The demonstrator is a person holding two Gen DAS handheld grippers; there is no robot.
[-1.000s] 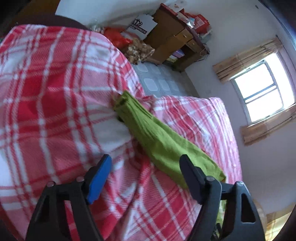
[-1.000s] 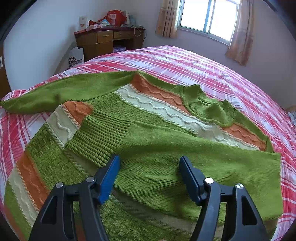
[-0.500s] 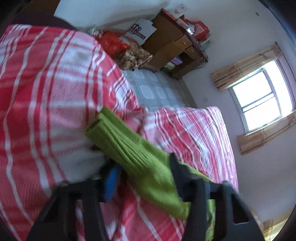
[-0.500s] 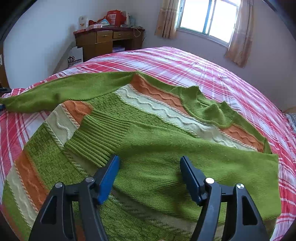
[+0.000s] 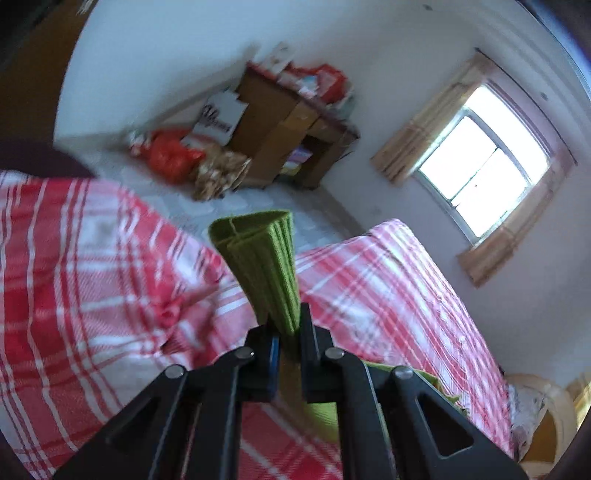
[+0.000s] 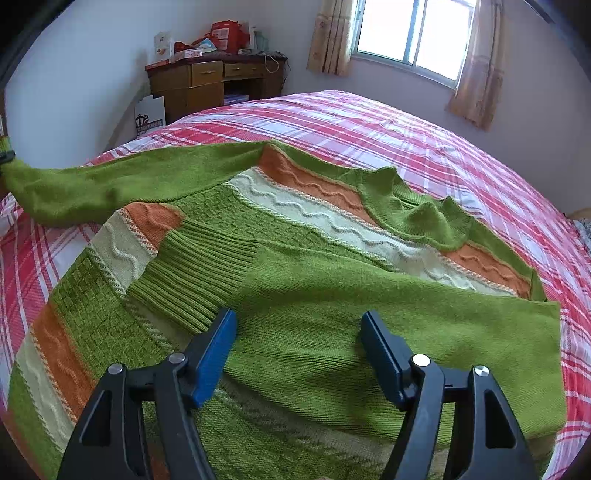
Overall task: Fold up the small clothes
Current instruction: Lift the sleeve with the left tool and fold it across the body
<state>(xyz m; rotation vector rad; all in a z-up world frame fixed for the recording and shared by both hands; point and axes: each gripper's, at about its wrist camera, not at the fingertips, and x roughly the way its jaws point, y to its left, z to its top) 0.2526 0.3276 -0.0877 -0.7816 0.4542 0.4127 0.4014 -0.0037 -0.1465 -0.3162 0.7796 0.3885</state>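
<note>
A green knitted sweater (image 6: pixel 295 229) with orange and cream bands lies spread on the red plaid bedspread (image 6: pixel 406 136). One sleeve is folded across its body. My left gripper (image 5: pixel 284 317) is shut on the ribbed cuff of the other green sleeve (image 5: pixel 258 251), which stands up from between the pads, lifted off the bed. In the right wrist view this sleeve (image 6: pixel 129 181) stretches to the far left edge. My right gripper (image 6: pixel 299 325) hovers low over the folded sleeve, its jaws opening. The knit lies beneath the gap and the pads do not press on it.
A wooden desk (image 6: pixel 214 81) with boxes on top stands against the far wall, a white paper bag (image 6: pixel 149 114) beside it. Red and brown bags (image 5: pixel 173 155) sit on the tiled floor past the bed's edge. A curtained window (image 6: pixel 410 33) is at the back.
My left gripper has closed on the sleeve cuff and lifted it off the bedspread, rolling as it rose. The right gripper stayed in place over the sweater, its jaws slightly wider.
</note>
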